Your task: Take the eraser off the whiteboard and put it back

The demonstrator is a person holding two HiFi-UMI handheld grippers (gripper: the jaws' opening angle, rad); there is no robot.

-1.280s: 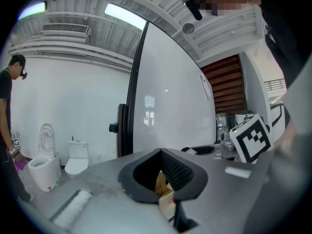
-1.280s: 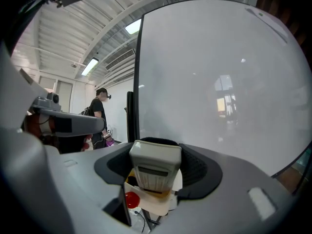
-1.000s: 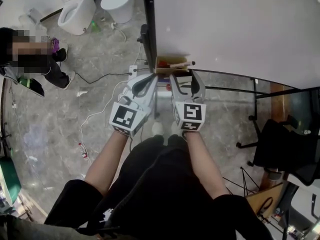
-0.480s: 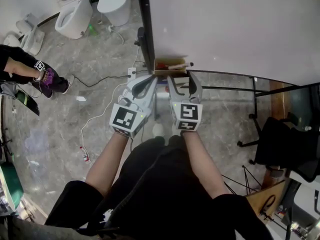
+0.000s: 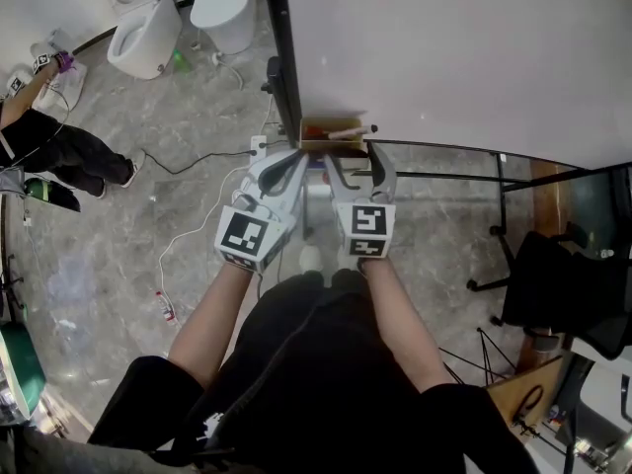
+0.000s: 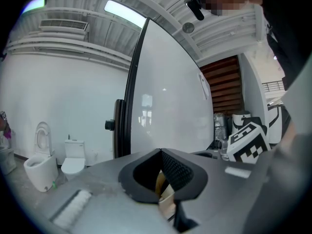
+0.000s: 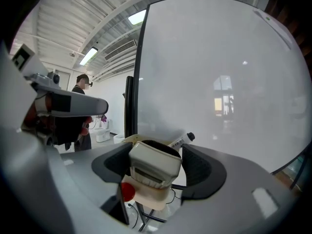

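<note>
Left claw (image 6: 162,155) sits shut and empty. The put-back looks nearly done: right claw (image 7: 156,156), jaws just opening wide, flanks the eraser (image 7: 155,167), a boxy white plastic block seemingly resting on the cardboard tray (image 7: 148,199) under the glossy whiteboard (image 7: 219,82). Next, withdraw straight back without snagging it.

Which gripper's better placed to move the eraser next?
Right. The eraser sits between the fingers of the right gripper, which have just been opening; the left gripper is shut and empty.
</note>
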